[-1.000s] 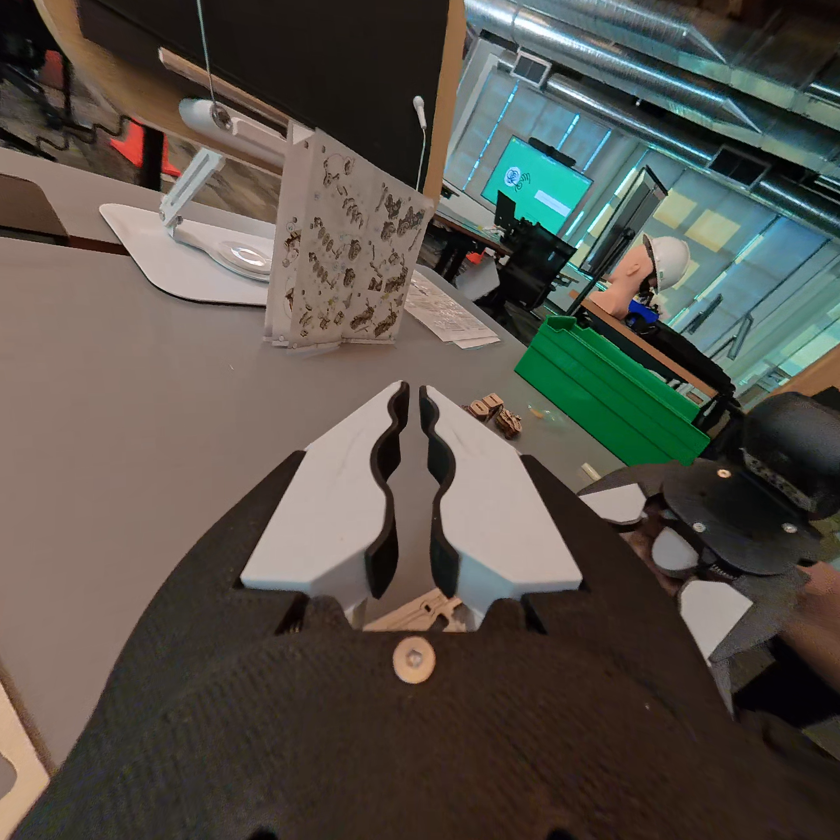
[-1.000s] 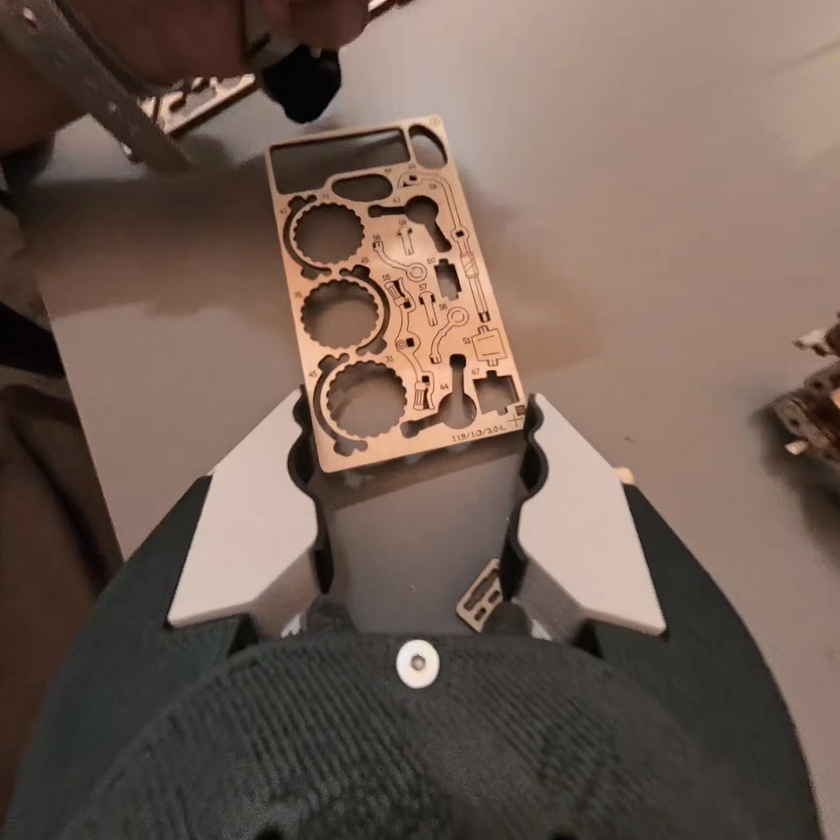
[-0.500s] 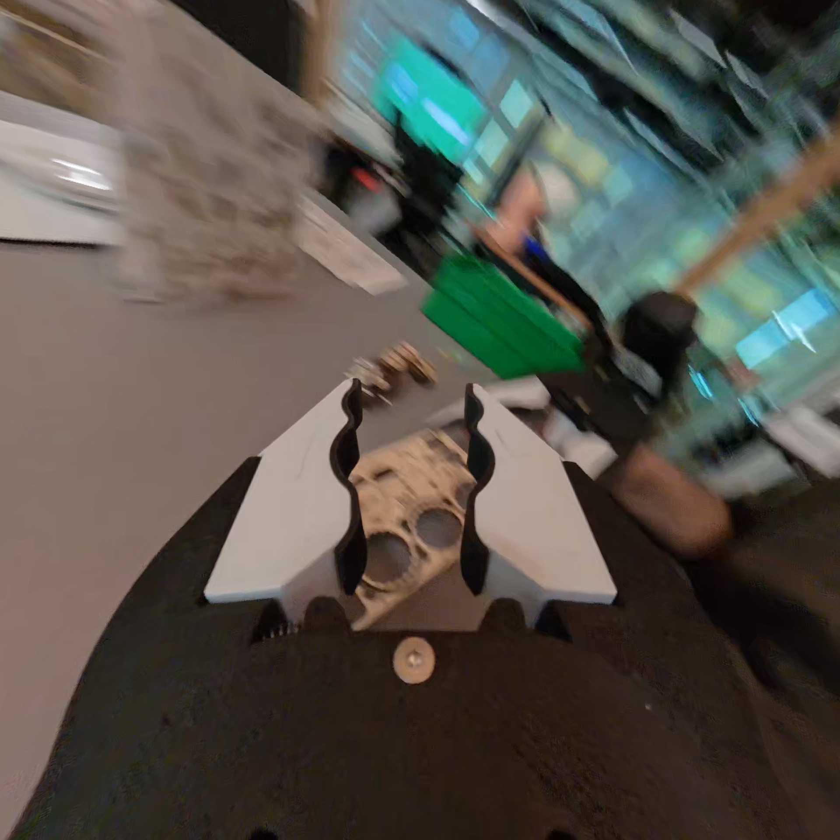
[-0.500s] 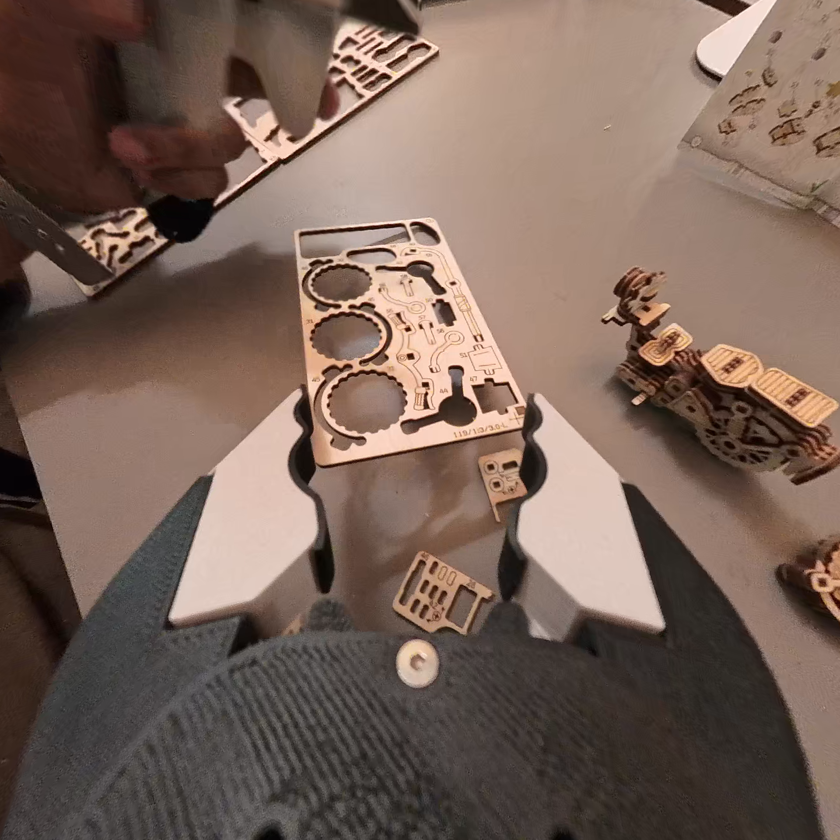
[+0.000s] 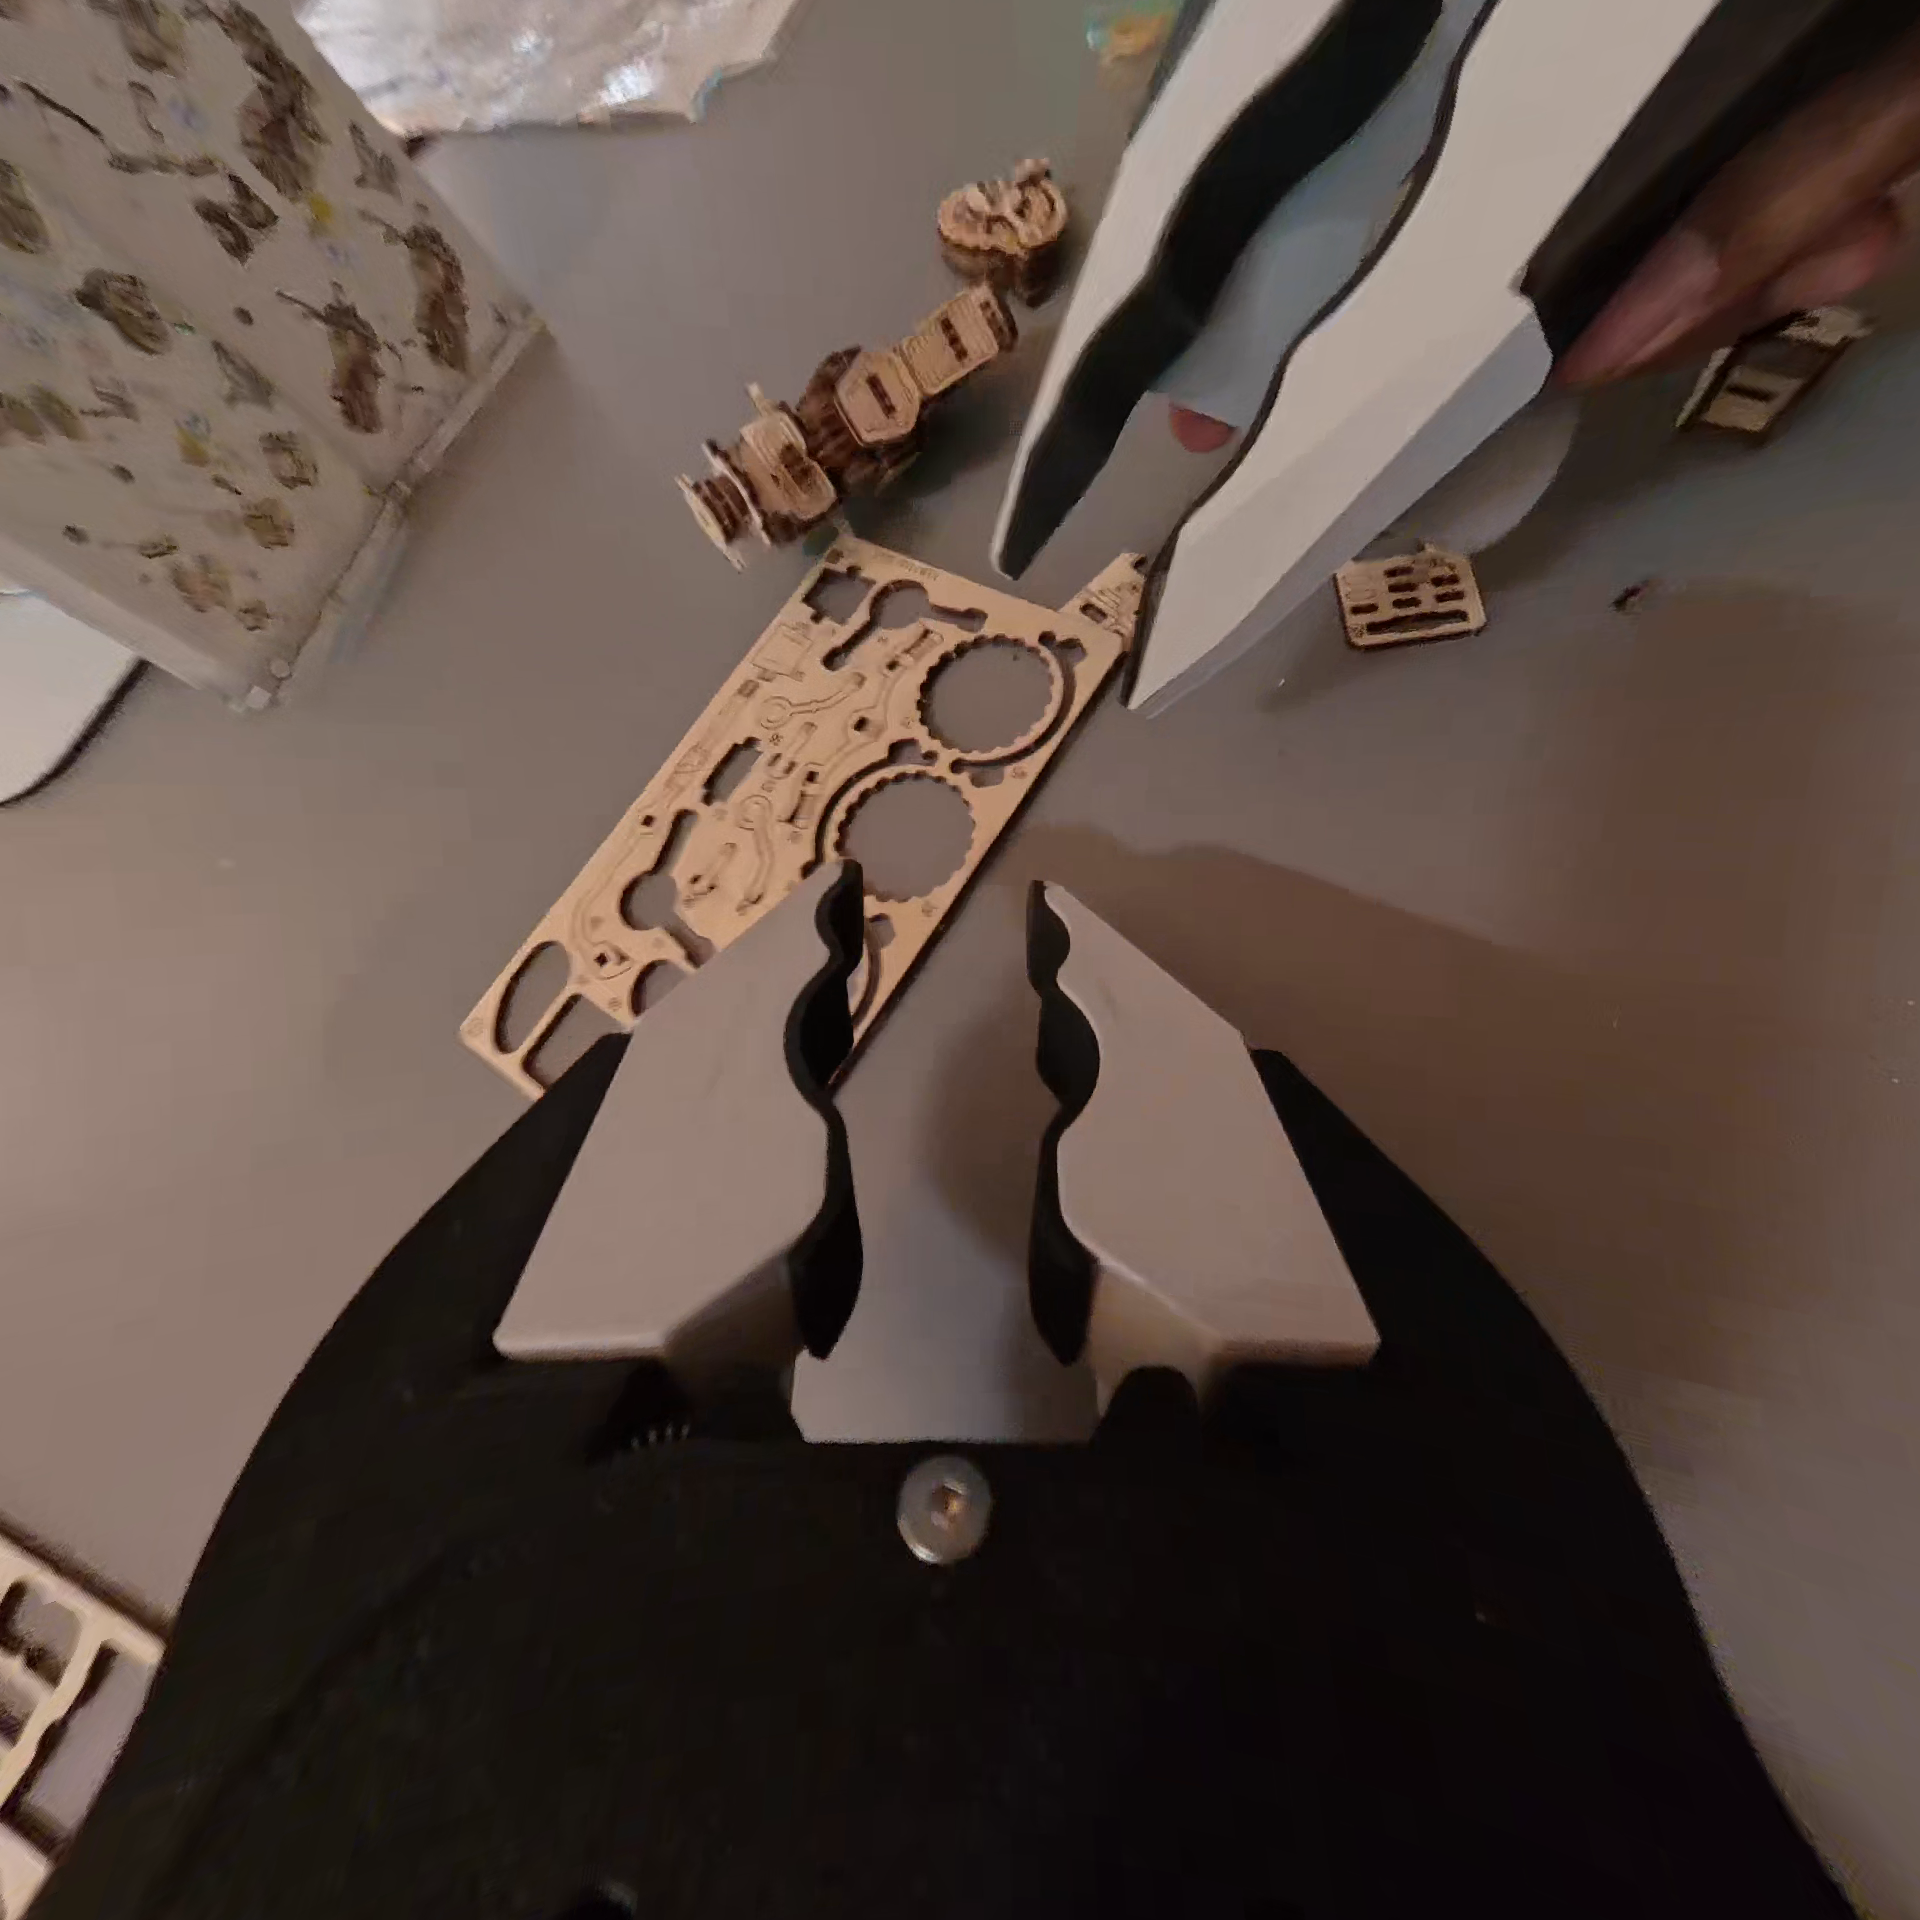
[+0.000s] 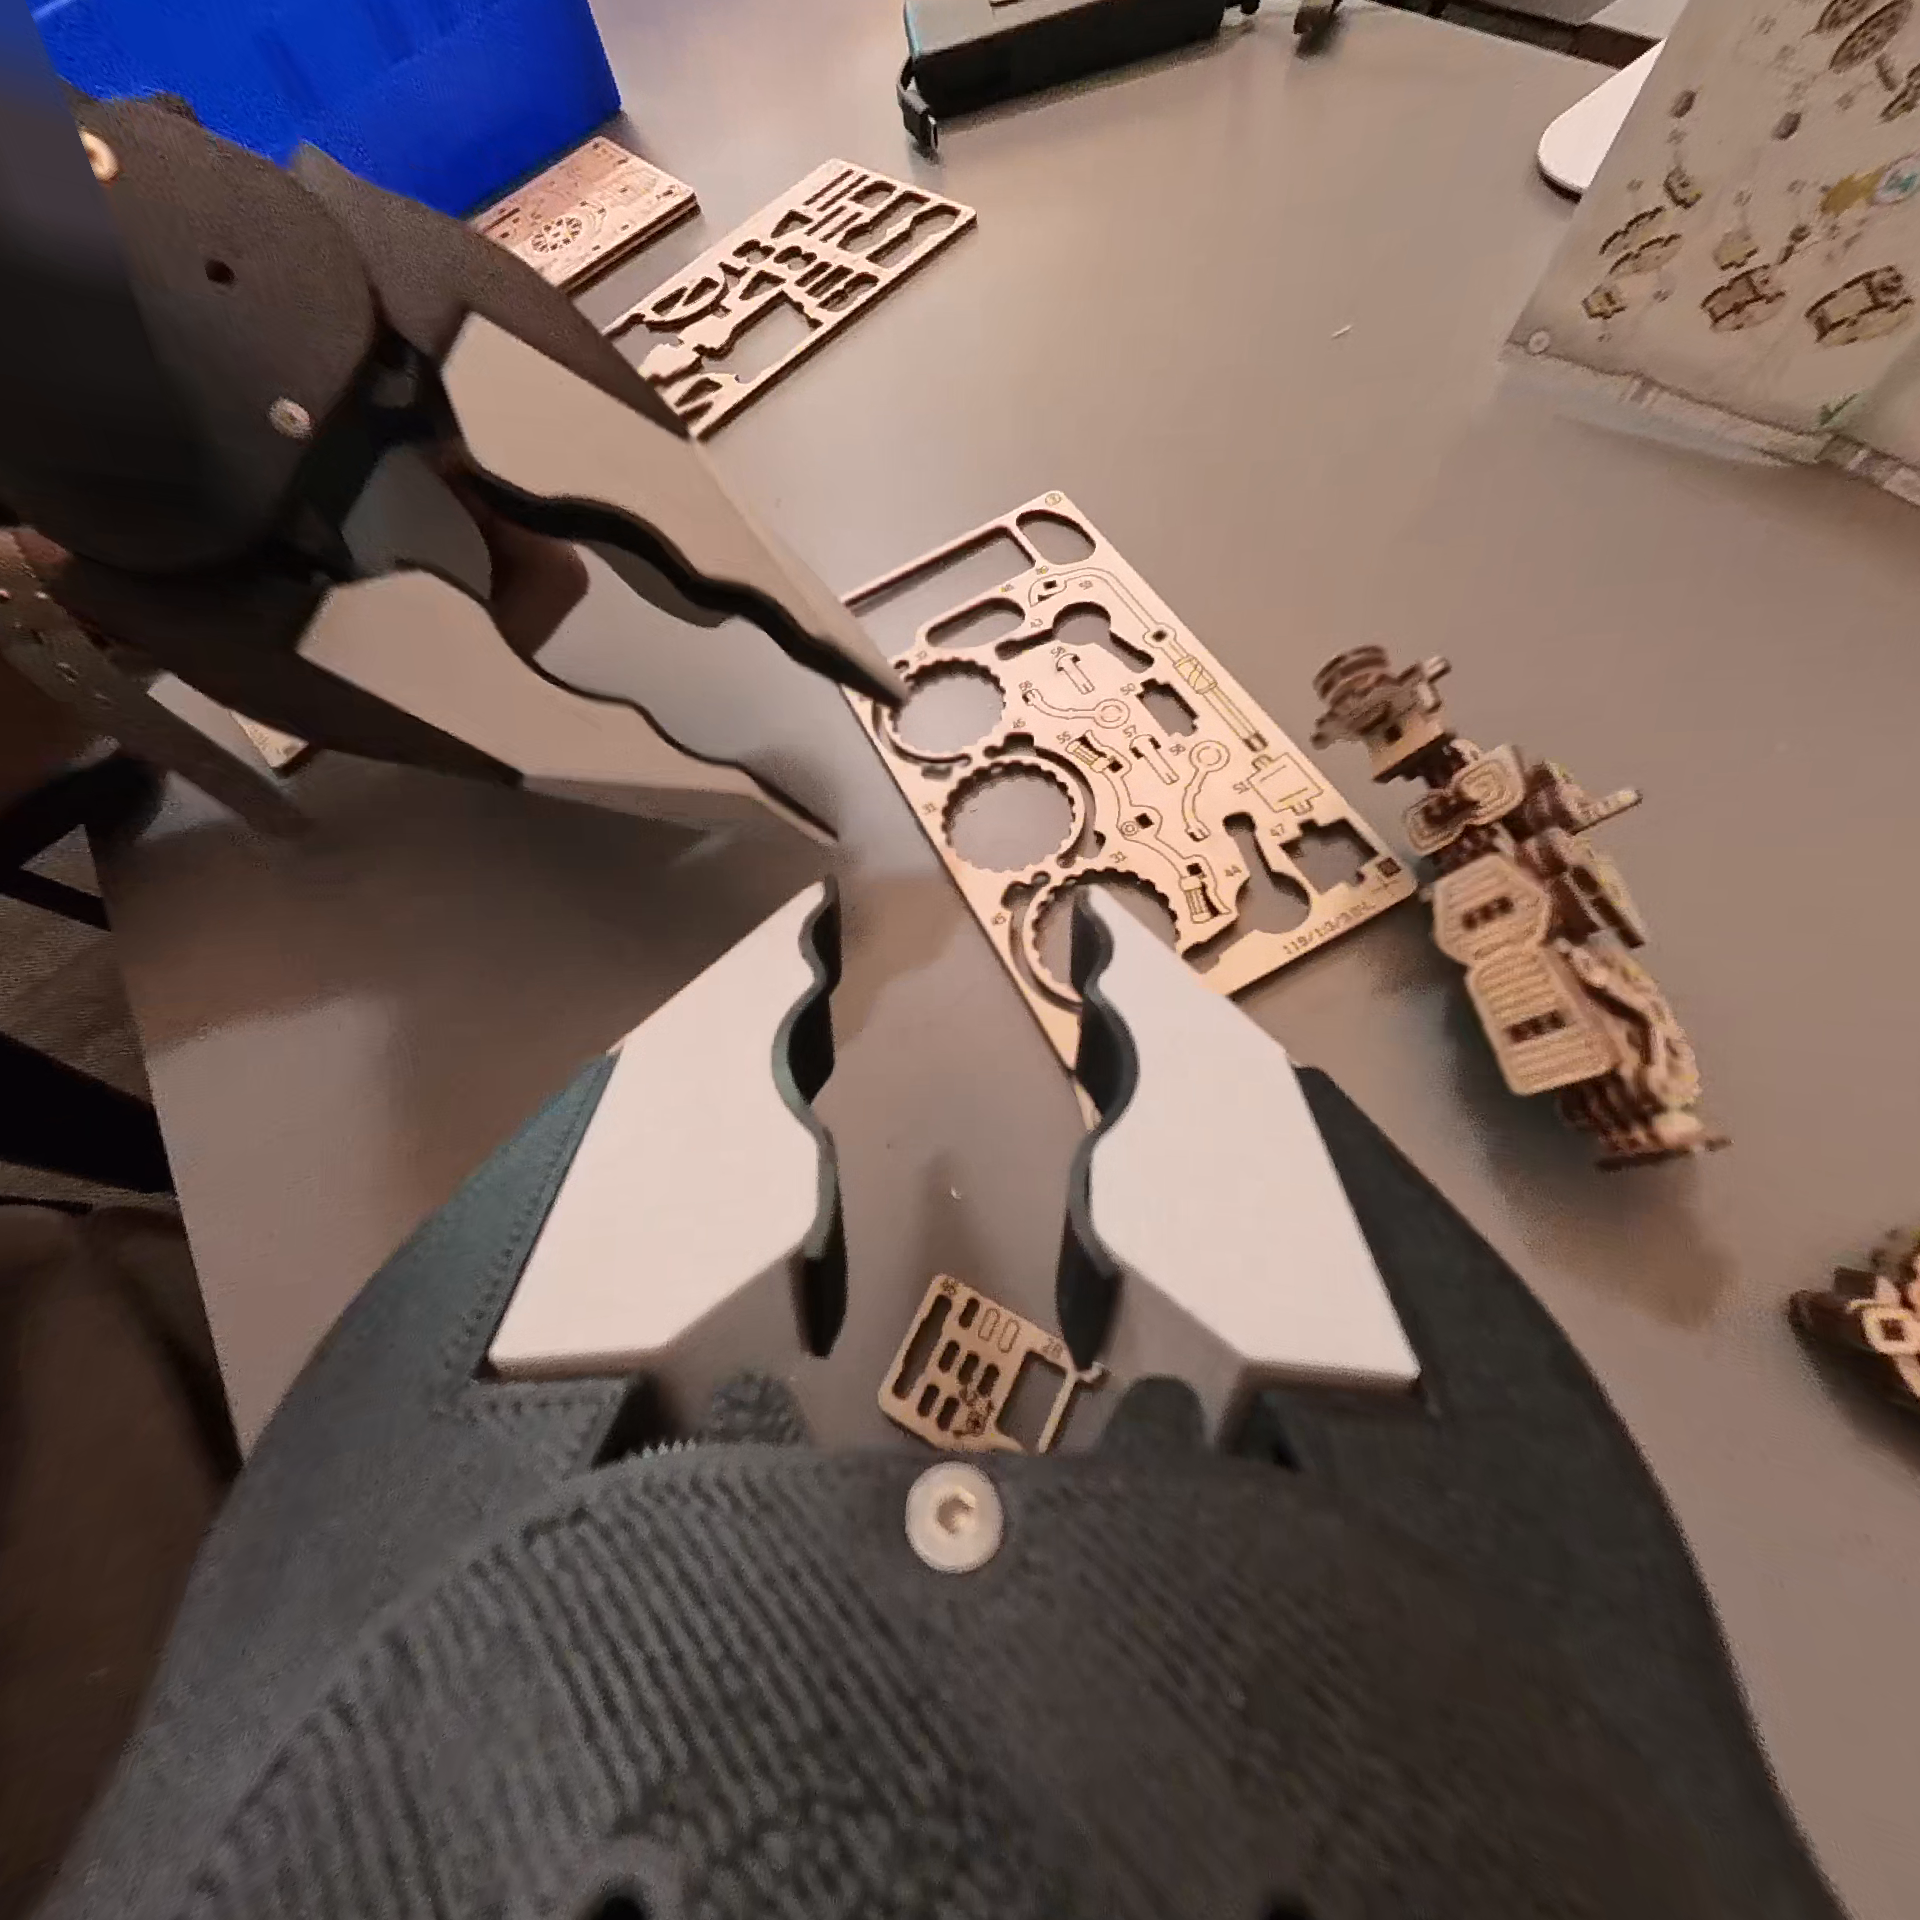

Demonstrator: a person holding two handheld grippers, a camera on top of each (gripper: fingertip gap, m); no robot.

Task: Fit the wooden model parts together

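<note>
I am holding the left gripper (image 5: 940, 894) over the grey table (image 5: 260, 987) with its jaws standing partly apart and nothing between them. The wooden parts sheet (image 5: 800, 800) is lying flat just ahead of those jaws, its near end slipping under the left finger (image 5: 717, 1091). The right gripper (image 6: 951, 904) is likewise hovering with its jaws partly apart and gripping nothing; the same sheet (image 6: 1132, 769) is lying ahead and slightly to the right of its tips, one corner running under the right finger (image 6: 1216, 1153). A small loose wooden grille piece (image 6: 982, 1392) is resting on the table in the gap between the right gripper's jaws, down near their base; I cannot tell whether it is touching either pad. The half-built wooden model (image 6: 1527, 904) is lying on its side to the right of the right jaws, just beyond the sheet's edge. Farther ahead of them a second cut-out sheet (image 6: 790, 286) is lying near a blue bin (image 6: 343, 73).
</note>
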